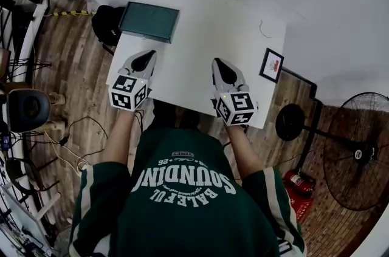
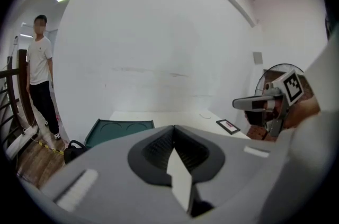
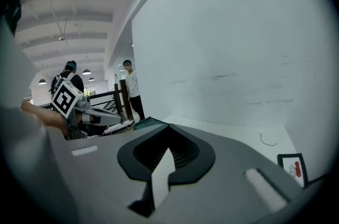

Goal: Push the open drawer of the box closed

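One white table [image 1: 200,37] is seen below. No box with a drawer is found on it in any view, so nothing can be pushed yet. A green tray [image 1: 149,20] is laid flat at the far left corner. The left hand-held gripper [image 1: 144,59] and the right hand-held gripper [image 1: 223,67] are held over the near edge. Both are squeezed together with nothing inside, likely kept ready. A small picture frame [image 1: 271,65] is laid by the right edge.

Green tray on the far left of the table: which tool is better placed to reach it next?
Probably left. The left tool is over the left side of the table, almost in line with the green tray, with bare table between. The right tool is further away, nearer the small framed card.
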{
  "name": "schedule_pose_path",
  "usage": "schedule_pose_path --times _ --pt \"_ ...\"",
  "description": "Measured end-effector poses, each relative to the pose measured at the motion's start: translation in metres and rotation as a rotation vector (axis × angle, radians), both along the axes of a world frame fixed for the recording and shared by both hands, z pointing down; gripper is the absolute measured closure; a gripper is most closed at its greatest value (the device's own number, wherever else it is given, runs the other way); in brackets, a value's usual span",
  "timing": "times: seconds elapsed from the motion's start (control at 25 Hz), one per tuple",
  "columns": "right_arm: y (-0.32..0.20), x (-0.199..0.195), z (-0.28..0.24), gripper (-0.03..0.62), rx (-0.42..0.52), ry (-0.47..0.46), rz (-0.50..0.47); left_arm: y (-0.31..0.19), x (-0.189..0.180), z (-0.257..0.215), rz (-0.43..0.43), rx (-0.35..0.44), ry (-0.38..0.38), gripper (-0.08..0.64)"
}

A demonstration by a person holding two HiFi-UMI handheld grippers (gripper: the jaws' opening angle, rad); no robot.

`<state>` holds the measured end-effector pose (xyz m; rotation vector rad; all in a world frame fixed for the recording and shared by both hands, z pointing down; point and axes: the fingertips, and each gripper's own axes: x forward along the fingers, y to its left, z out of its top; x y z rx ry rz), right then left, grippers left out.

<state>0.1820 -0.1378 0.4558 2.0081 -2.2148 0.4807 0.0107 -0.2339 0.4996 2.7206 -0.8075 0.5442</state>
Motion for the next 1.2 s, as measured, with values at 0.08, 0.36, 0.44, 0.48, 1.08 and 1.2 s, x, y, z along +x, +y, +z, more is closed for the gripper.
schedule_pose_path --times 0.08,0.36,0.44,0.48,1.08,1.2 --pt "0.006 0.002 -0.006 0.591 0.019 0.002 -0.002 0.007 0.002 -0.01 -0.009 0.022 0.019 0.508" --pt "0.009 0.008 -0.021 0.591 0.052 0.015 -0.015 0.013 0.006 -0.035 -0.031 0.082 0.069 0.506" --pt "0.011 0.01 -0.02 0.591 0.055 0.015 -0.018 0.016 0.007 -0.036 -0.037 0.084 0.067 0.508" --pt "0.013 0.01 -0.021 0.591 0.057 0.015 -0.021 0.018 0.006 -0.037 -0.042 0.086 0.066 0.508" --pt "0.019 0.002 -0.023 0.591 0.062 0.012 -0.054 0.028 -0.003 -0.041 -0.072 0.087 0.068 0.508" --pt "0.021 0.004 -0.022 0.591 0.06 0.011 -0.057 0.031 0.0 -0.04 -0.071 0.085 0.067 0.508"
